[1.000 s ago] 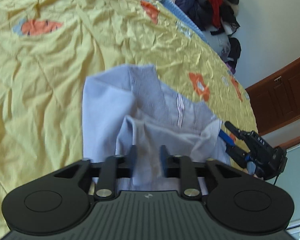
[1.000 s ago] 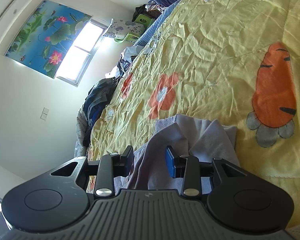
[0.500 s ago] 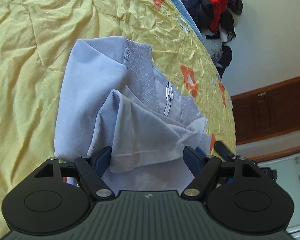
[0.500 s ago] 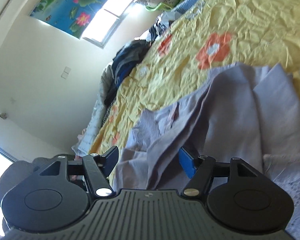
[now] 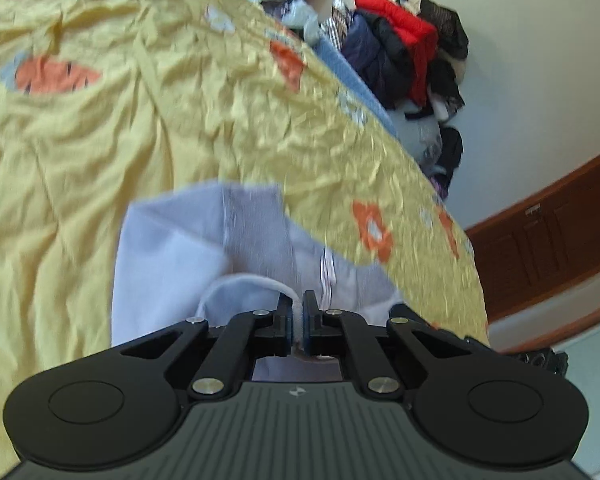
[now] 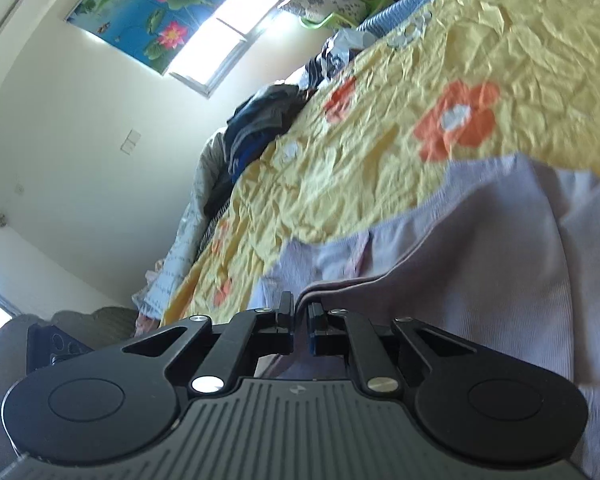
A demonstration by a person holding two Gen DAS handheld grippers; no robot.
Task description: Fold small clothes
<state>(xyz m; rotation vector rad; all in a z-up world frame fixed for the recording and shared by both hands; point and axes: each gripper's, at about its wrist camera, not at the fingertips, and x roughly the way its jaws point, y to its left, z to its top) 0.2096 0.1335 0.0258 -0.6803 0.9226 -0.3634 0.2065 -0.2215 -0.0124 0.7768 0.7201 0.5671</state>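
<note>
Left tool (image 5: pixel 296 312) and right tool (image 6: pixel 299 316) just closed, each pinching hem of lilac garment (image 5: pixel 168 256) on yellow bed cover (image 5: pixel 100 152); near part of garment hidden behind tool bodies, edges motion-blurred

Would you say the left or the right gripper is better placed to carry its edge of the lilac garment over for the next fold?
Probably the left gripper: its jaws pinch the hem of the lilac garment, with open yellow bedspread ahead. The right gripper also pinches a fold, but most cloth lies beside it.
</note>
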